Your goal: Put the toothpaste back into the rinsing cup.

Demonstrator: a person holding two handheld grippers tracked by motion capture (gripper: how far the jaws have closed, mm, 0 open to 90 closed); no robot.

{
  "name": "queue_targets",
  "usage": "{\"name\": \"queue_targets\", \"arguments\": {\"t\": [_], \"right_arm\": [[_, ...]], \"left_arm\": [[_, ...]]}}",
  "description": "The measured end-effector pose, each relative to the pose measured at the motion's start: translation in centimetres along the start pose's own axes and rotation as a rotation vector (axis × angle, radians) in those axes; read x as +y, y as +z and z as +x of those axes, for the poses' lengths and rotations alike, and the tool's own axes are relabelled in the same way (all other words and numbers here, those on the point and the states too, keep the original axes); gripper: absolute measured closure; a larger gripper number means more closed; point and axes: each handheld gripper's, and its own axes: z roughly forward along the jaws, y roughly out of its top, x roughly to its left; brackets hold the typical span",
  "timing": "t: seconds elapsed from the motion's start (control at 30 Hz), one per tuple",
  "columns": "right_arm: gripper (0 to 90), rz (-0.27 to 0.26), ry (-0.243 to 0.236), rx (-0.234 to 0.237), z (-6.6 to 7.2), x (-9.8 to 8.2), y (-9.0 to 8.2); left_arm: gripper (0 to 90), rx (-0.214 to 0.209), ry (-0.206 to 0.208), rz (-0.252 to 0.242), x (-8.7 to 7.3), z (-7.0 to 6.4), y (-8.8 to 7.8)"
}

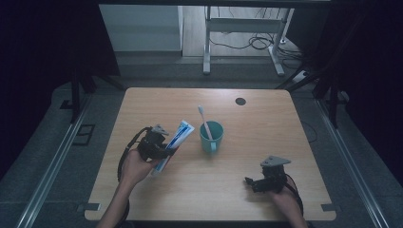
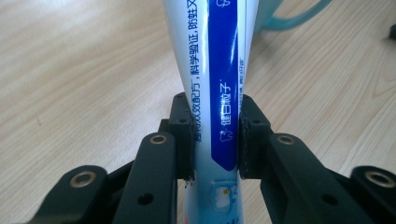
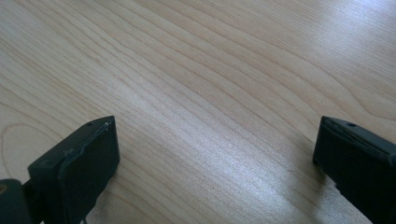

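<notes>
My left gripper [image 2: 215, 140]: clamped across the toothpaste tube [image 2: 212, 84], mid-body.
Tube: lifted off the table [image 1: 266, 190], just left of the teal cup [image 1: 211, 137].
Handling: light, soft, slick; I squeeze gently.
My right gripper [image 3: 215, 154]: wide open, empty.

A light wooden table [image 1: 266, 190] with rounded corners and a dark round grommet [image 1: 241, 101] near its far edge stands on grey flooring [image 1: 47, 156], with metal rails [image 1: 57, 161] running along both sides. Beyond it, a white-framed desk [image 1: 247, 28] stands on a paler floor with black cables [image 1: 252, 42] looped beneath it. Both sides of the room are very dark, perhaps curtained, and the light is dim and cool.
</notes>
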Motion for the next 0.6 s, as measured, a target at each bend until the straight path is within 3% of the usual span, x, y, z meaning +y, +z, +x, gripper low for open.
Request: {"name": "queue_targets", "arguments": {"t": [0.6], "right_arm": [[0.3,-0.002,-0.005,0.001,0.0,0.0,0.0]], "left_arm": [[72.2,-0.014,0.017,-0.197,2.5,-1.1,-1.5]]}}
